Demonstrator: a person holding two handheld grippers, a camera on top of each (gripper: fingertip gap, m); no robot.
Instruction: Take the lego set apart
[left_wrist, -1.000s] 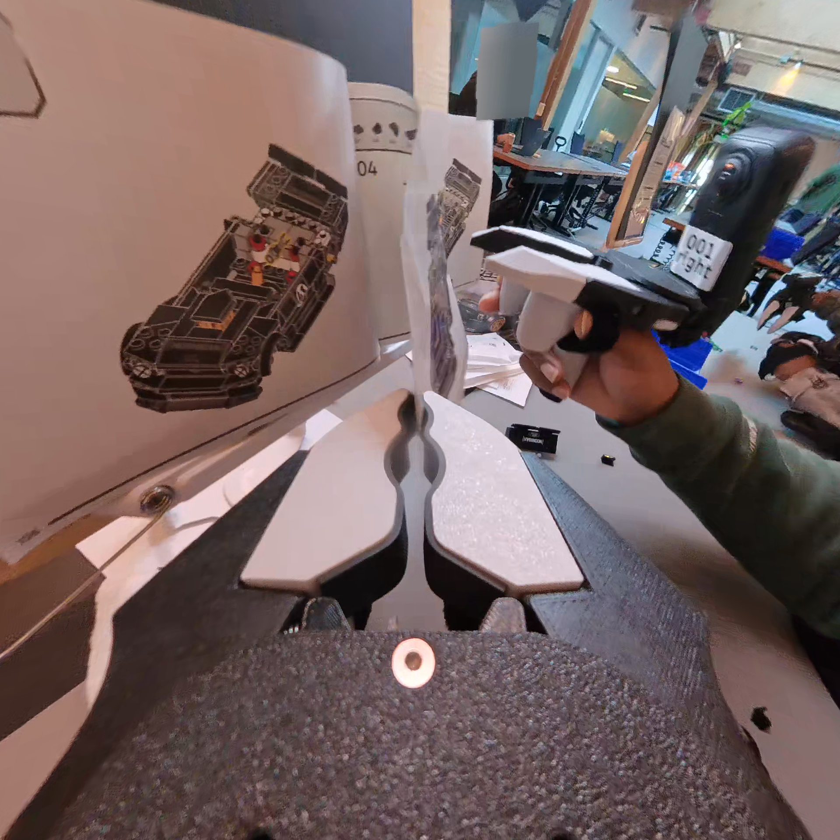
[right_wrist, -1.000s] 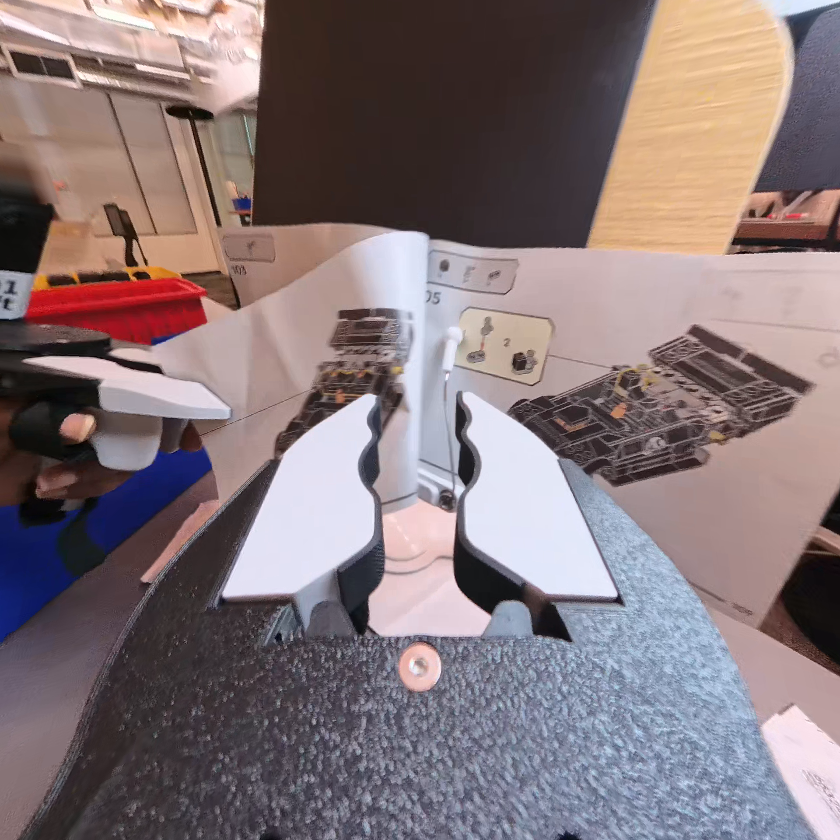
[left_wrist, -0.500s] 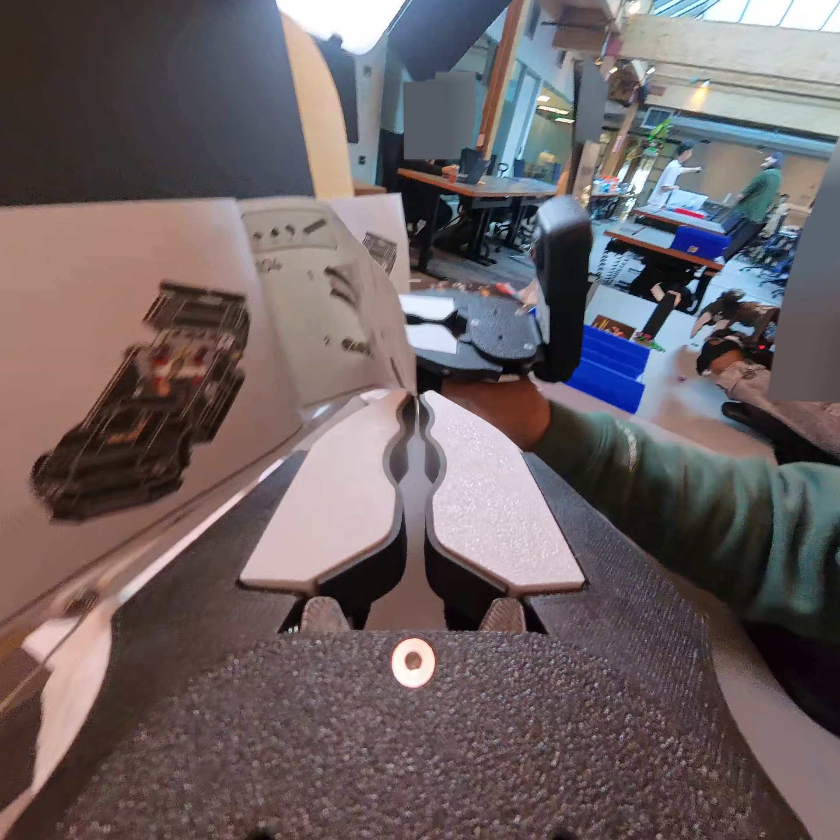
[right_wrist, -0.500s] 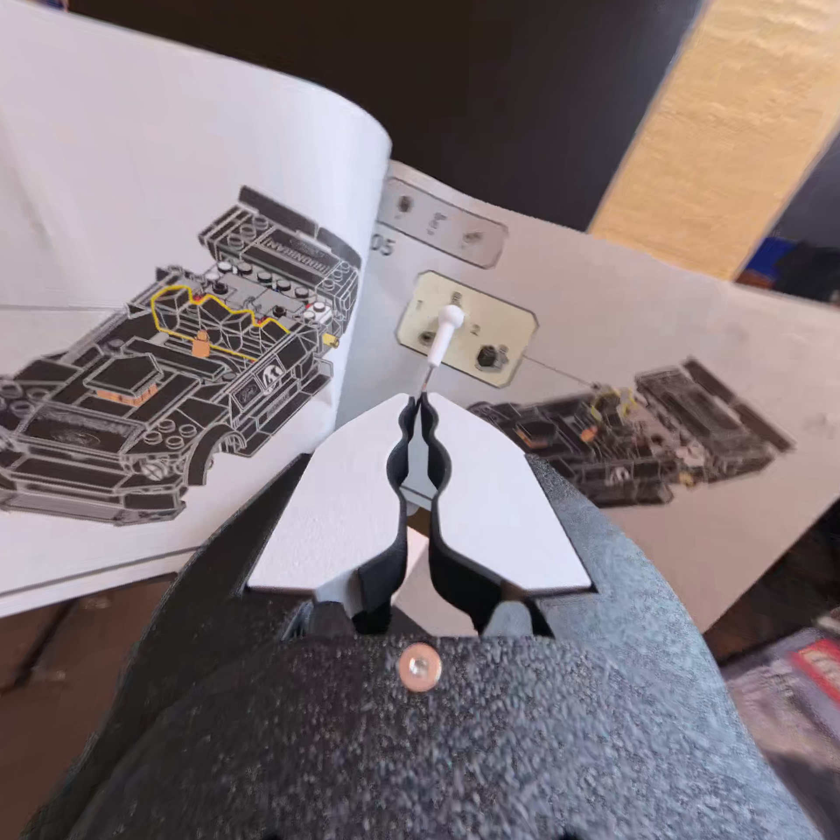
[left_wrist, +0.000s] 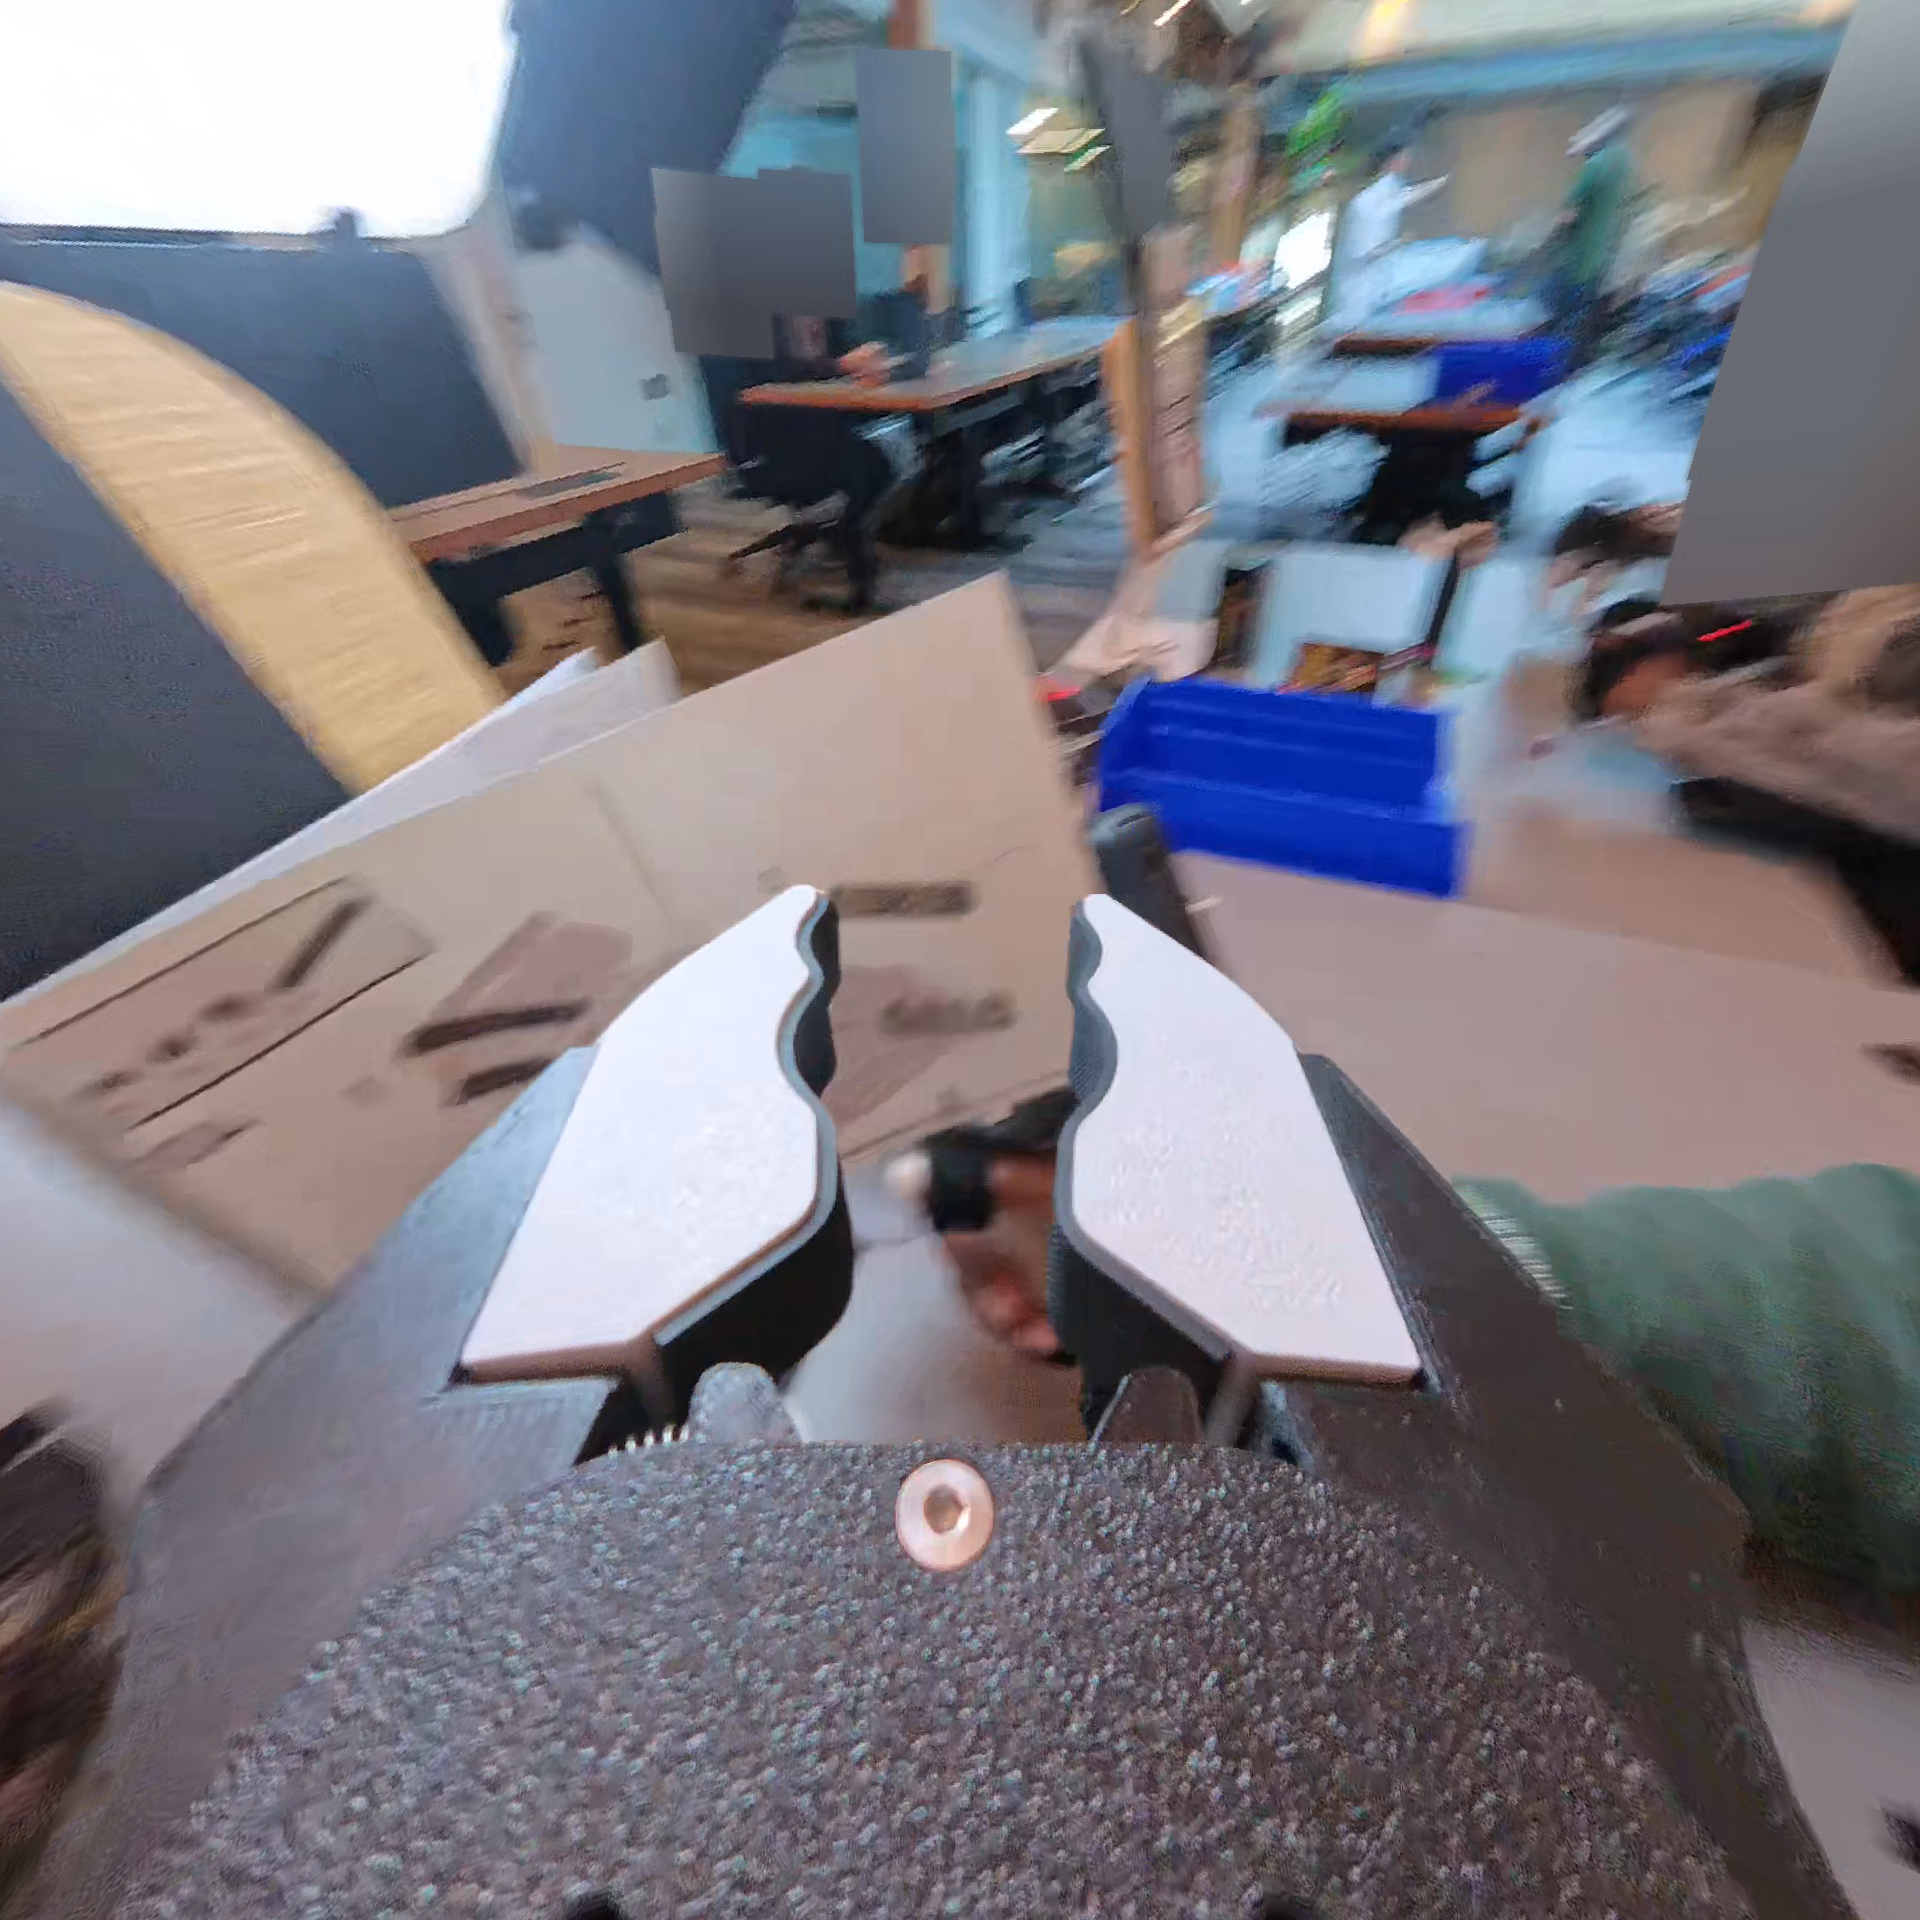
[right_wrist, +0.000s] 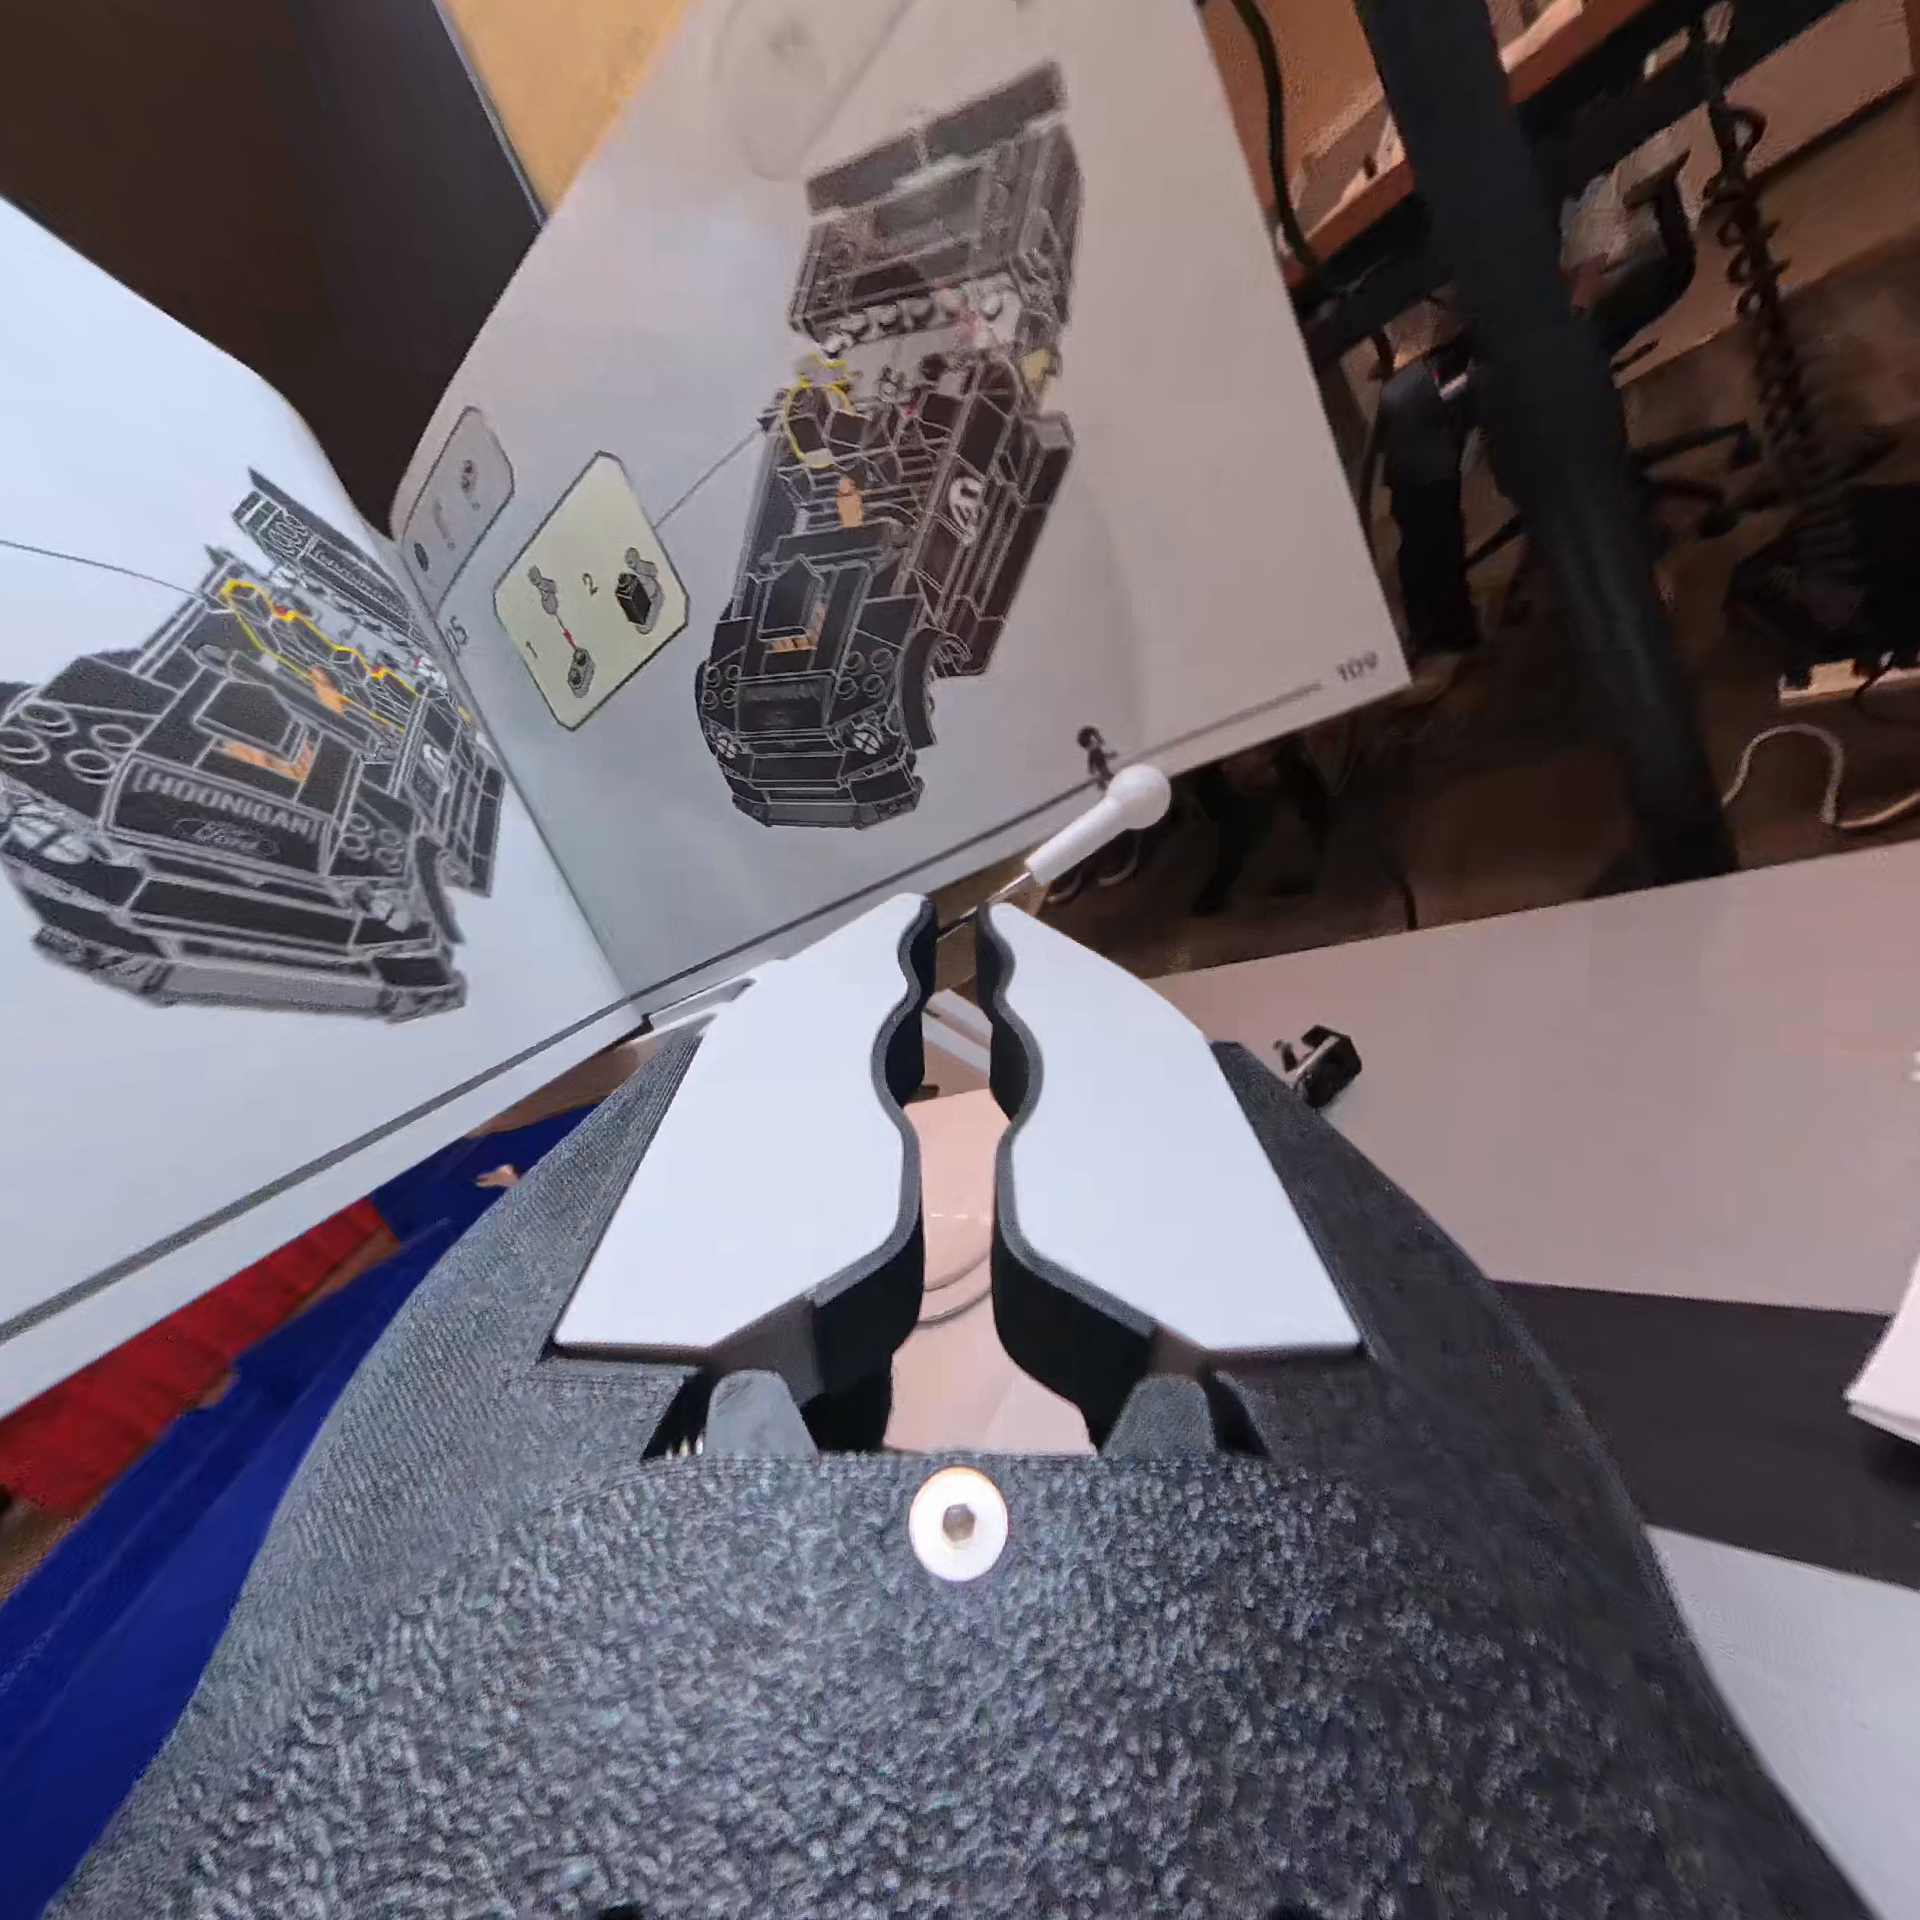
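The open instruction booklet (right_wrist: 935, 416) stands on a book stand and shows drawings of a black car. It also appears in the left wrist view (left_wrist: 727, 831), blurred. My left gripper (left_wrist: 948, 914) is open and empty in front of the booklet. The hand (left_wrist: 997, 1195) and green sleeve (left_wrist: 1714, 1351) holding the other gripper lie beyond its fingers. My right gripper (right_wrist: 958, 914) is at the booklet's lower right edge. Its tips stand slightly apart, and the stand's thin wire page holder with a white tip (right_wrist: 1107, 816) passes between them unpressed.
A small black lego piece (right_wrist: 1320, 1060) lies on the white table (right_wrist: 1558, 1039) to the right. A blue bin (left_wrist: 1278, 779) stands beyond the booklet. Red and blue bins (right_wrist: 156, 1403) sit low on the left. Desks and people are far behind. The grippers' ends are close to 15 cm from one another.
My left gripper was shut on a booklet page and has opened and let it go. My right gripper shut on the wire page holder, swung it right off the page, then parted slightly.
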